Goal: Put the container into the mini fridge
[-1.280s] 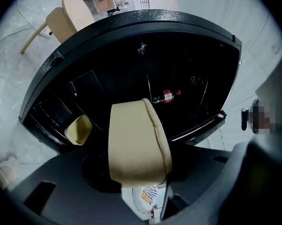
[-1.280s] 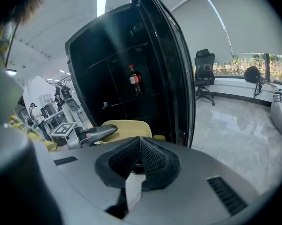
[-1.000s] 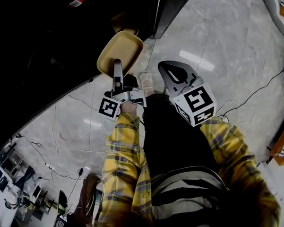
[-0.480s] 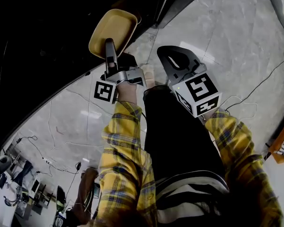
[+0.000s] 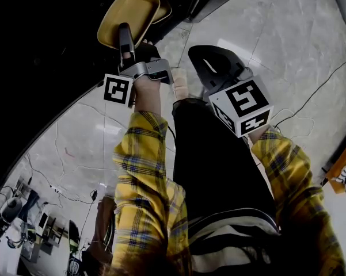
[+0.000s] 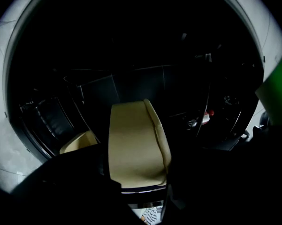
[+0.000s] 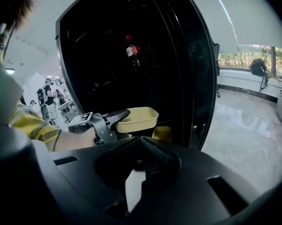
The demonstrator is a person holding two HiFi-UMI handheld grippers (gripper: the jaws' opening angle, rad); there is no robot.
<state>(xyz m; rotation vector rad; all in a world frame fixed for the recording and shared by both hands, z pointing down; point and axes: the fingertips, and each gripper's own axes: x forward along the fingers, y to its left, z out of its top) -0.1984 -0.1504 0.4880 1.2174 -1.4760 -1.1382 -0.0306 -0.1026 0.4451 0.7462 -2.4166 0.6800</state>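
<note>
Left gripper: clenched on the near rim of the beige container, pointing level. Container off the floor, held flat at the open front of the mini fridge, far end inside the dark interior. Second yellow piece just below it, near the fridge's front edge. Red-labelled bottle higher up inside. Right gripper: jaws together, grasping nothing, tilted downward beside the left one, apart from the container.
</note>
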